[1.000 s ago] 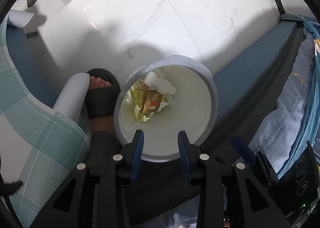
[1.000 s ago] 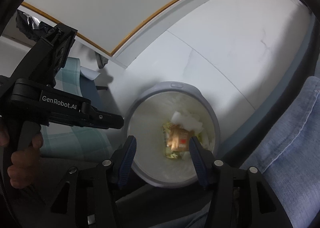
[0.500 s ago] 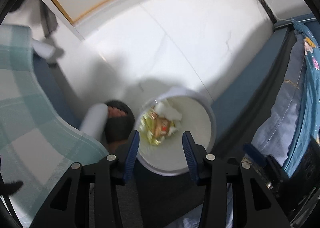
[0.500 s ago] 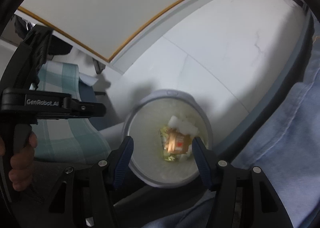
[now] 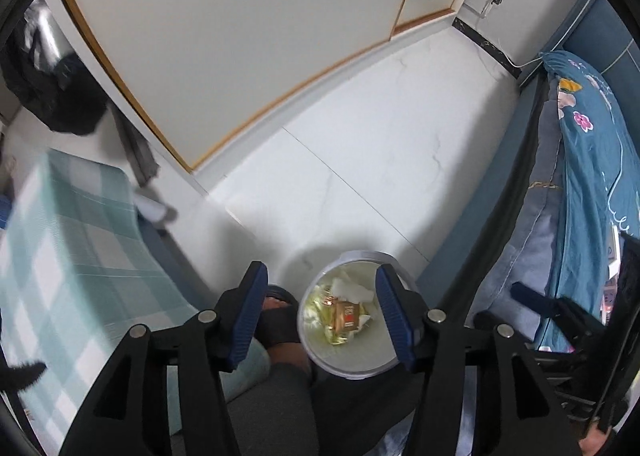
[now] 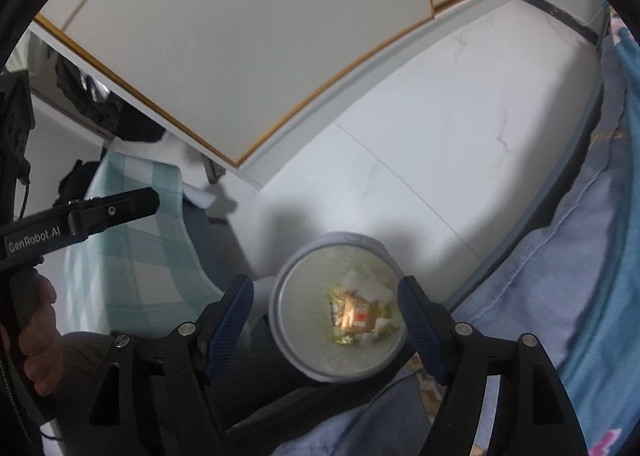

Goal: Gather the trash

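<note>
A round white trash bin (image 5: 360, 360) stands on the pale floor below both grippers. In it lie a gold-brown packet (image 5: 346, 316), crumpled white tissue (image 5: 354, 290) and a yellow-green wrapper (image 5: 320, 314). My left gripper (image 5: 320, 268) hangs well above the bin; its blue-padded jaws are opening with nothing between them. In the right wrist view the same bin (image 6: 352, 236) and the packet (image 6: 356, 314) show between the fingers. My right gripper (image 6: 325, 280) is also high above it, jaws opening and empty.
A foot in a black slipper (image 5: 280, 322) stands just left of the bin. Green checked bedding (image 5: 80, 256) lies to the left, blue bedding (image 5: 584, 159) to the right. White wardrobe doors (image 5: 240, 55) line the far side. A hand (image 6: 36, 336) grips the left tool's handle.
Both grippers have risen away from the bin, which now looks smaller. Both pairs of jaws have spread wider. The left view has tilted up and now shows the wardrobe doors.
</note>
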A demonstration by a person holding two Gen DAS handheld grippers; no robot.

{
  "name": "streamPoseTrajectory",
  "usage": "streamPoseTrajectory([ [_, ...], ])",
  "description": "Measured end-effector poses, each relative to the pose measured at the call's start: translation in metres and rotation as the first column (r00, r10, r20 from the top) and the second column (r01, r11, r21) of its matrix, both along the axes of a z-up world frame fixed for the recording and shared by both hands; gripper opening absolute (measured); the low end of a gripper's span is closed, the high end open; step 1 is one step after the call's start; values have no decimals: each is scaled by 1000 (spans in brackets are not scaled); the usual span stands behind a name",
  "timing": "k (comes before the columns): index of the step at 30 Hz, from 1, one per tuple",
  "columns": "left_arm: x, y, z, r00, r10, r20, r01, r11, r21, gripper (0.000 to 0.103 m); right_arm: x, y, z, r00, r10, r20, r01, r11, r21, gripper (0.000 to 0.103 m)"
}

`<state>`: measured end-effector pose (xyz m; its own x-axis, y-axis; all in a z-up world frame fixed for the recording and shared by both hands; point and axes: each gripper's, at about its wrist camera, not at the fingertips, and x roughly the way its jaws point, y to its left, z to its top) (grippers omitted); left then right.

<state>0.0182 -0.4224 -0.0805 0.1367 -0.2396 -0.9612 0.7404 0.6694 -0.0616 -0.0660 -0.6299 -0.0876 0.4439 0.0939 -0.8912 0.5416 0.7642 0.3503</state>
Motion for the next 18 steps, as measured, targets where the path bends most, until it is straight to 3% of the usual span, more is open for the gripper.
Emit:
streamPoseTrajectory([
  [3,-5,4,11,1000,11,-4,-11,1000,-21,60,-7,-1,17,1000,-4,18,4,1000,-14,82],
  [8,-13,12,26,1000,22,-10,-23,998,-61,61,-16,3,43,998,-10,56,12,1000,-27,85],
  [18,-27,29,44,998,51,-31,-54,995,-80,76,-24,21,76,997,37,65,-34,998,-46,91],
])
